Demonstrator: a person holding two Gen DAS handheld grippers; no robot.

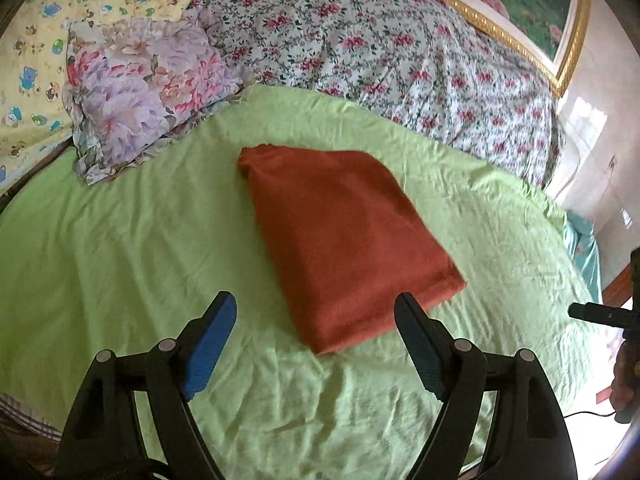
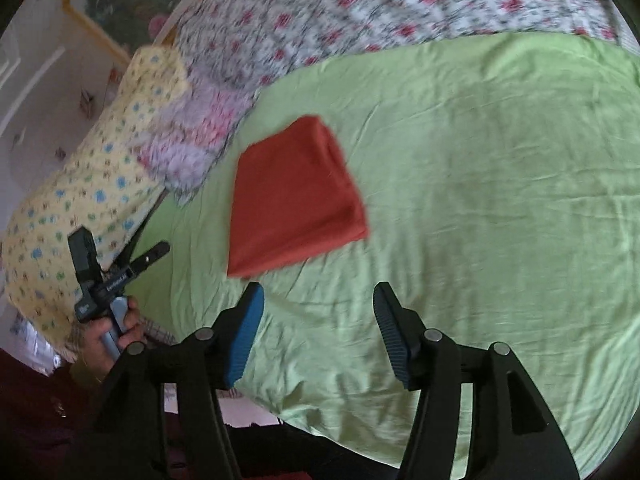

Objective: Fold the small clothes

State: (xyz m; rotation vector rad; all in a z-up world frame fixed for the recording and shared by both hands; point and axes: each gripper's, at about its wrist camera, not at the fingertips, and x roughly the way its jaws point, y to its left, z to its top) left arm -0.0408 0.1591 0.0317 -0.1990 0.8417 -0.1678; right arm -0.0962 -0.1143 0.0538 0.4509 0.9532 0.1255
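A rust-red cloth (image 1: 344, 240) lies folded into a neat rectangle on the light green sheet (image 1: 140, 240). It also shows in the right wrist view (image 2: 296, 200). My left gripper (image 1: 316, 308) is open and empty, held above the near edge of the cloth. My right gripper (image 2: 318, 300) is open and empty, held above the green sheet (image 2: 500, 200) just in front of the cloth's near corner. The left gripper also shows at the left of the right wrist view (image 2: 120, 256), held in a hand.
A purple floral pillow (image 1: 148, 88) and a yellow cartoon-print pillow (image 1: 36, 60) lie at the back left. A red-flowered quilt (image 1: 380, 40) is bunched behind the green sheet. A gold-framed picture (image 1: 560, 12) hangs on the wall.
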